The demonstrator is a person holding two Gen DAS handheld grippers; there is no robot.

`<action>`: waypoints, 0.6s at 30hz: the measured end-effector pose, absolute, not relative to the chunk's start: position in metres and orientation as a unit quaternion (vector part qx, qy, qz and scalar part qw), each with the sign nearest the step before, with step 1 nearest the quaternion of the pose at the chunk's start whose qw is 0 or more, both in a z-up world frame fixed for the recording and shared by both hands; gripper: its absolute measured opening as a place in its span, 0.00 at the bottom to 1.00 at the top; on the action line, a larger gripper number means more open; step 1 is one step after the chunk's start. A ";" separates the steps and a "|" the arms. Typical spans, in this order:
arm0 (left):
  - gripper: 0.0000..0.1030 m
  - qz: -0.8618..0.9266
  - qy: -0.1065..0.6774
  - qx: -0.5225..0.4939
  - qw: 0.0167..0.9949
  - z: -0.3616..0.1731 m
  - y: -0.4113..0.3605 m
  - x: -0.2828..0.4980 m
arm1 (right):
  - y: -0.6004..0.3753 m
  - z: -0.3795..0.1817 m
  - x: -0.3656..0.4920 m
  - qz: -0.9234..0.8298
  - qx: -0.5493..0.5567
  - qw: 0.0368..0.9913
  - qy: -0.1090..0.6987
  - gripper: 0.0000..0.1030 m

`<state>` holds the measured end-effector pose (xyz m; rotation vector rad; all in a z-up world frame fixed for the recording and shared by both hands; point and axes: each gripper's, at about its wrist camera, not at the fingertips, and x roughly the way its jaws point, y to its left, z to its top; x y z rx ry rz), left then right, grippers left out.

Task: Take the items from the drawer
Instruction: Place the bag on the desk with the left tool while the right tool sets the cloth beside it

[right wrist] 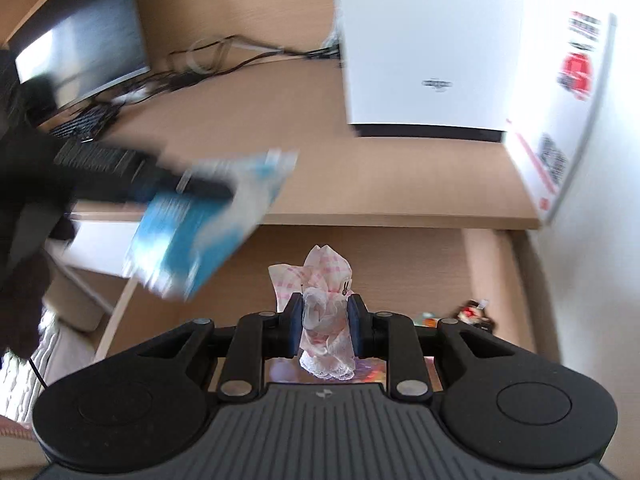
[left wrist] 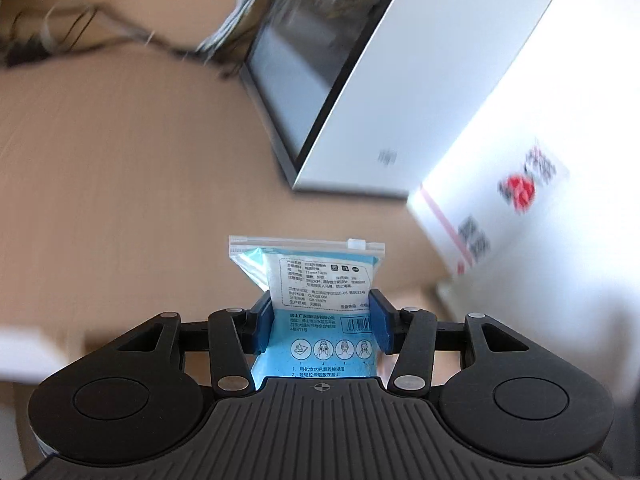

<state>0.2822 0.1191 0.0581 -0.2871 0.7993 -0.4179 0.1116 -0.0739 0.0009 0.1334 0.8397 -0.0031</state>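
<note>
1. Left wrist view: the left gripper (left wrist: 320,322) is seen with its blue pads (left wrist: 262,326) pressed against both sides of a blue zip-top packet (left wrist: 316,300), which stands upright between them with its sealed strip on top.
2. Beyond the packet a broad stretch of bare wooden desk top (left wrist: 120,180) is left open; it is blurred.
3. Up and right of the packet a white box (left wrist: 420,92) is seen lying on the desk, its near edge well apart from the packet; a bright white carton (left wrist: 520,208) with red print is seen further right, its corner nearer.
4. Cables (left wrist: 100,36) are seen at the far left of the desk.
5. Right wrist view: the right gripper (right wrist: 324,326) is closed on a pink-and-white checked cloth bundle (right wrist: 320,292), gathered tightly between the pads.
6. Behind the bundle the front edge of the desk (right wrist: 400,220) is seen, and below that edge the open drawer (right wrist: 492,264); small items (right wrist: 474,314) lie in it to the bundle's right.
7. Left of the bundle, and higher, the blue packet (right wrist: 192,240) is seen blurred, apart from it.
</note>
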 end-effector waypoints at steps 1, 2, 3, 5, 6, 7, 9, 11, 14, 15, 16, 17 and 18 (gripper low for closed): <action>0.52 -0.202 0.371 -0.134 0.896 0.059 0.112 0.294 | -0.079 0.008 0.109 -0.007 0.067 0.912 0.406 0.22; 0.52 -0.201 0.354 -0.129 0.904 0.058 0.104 0.307 | -0.096 0.017 0.102 -0.011 0.069 0.912 0.403 0.22; 0.52 -0.199 0.334 -0.125 0.913 0.055 0.097 0.319 | -0.096 0.016 0.105 -0.015 0.072 0.914 0.400 0.22; 0.53 -0.187 0.303 -0.112 0.928 0.045 0.085 0.340 | -0.106 0.022 0.103 -0.022 0.077 0.915 0.395 0.22; 0.53 -0.177 0.297 -0.096 0.933 0.038 0.079 0.350 | -0.105 0.020 0.108 -0.027 0.079 0.916 0.393 0.22; 0.53 -0.166 0.302 -0.077 0.936 0.030 0.072 0.359 | -0.105 0.017 0.113 -0.032 0.079 0.916 0.393 0.22; 0.53 -0.151 0.326 -0.053 0.932 0.015 0.059 0.376 | -0.103 0.012 0.123 -0.042 0.081 0.915 0.393 0.22; 0.58 -0.151 0.343 -0.044 0.926 0.004 0.054 0.385 | -0.100 0.009 0.134 -0.049 0.084 0.915 0.393 0.22; 0.57 -0.149 0.345 -0.052 0.925 0.004 0.059 0.387 | -0.104 0.009 0.144 -0.057 0.087 0.914 0.392 0.22; 0.55 -0.147 0.337 -0.063 0.928 0.008 0.062 0.385 | -0.105 0.010 0.149 -0.061 0.088 0.914 0.391 0.22; 0.54 -0.146 0.323 -0.075 0.932 0.013 0.067 0.378 | -0.108 0.011 0.152 -0.065 0.089 0.915 0.387 0.22; 0.54 -0.145 0.309 -0.086 0.936 0.019 0.073 0.372 | -0.105 0.007 0.162 -0.068 0.093 0.917 0.382 0.22; 0.54 -0.144 0.295 -0.100 0.939 0.026 0.080 0.366 | -0.107 0.009 0.167 -0.069 0.099 0.919 0.375 0.22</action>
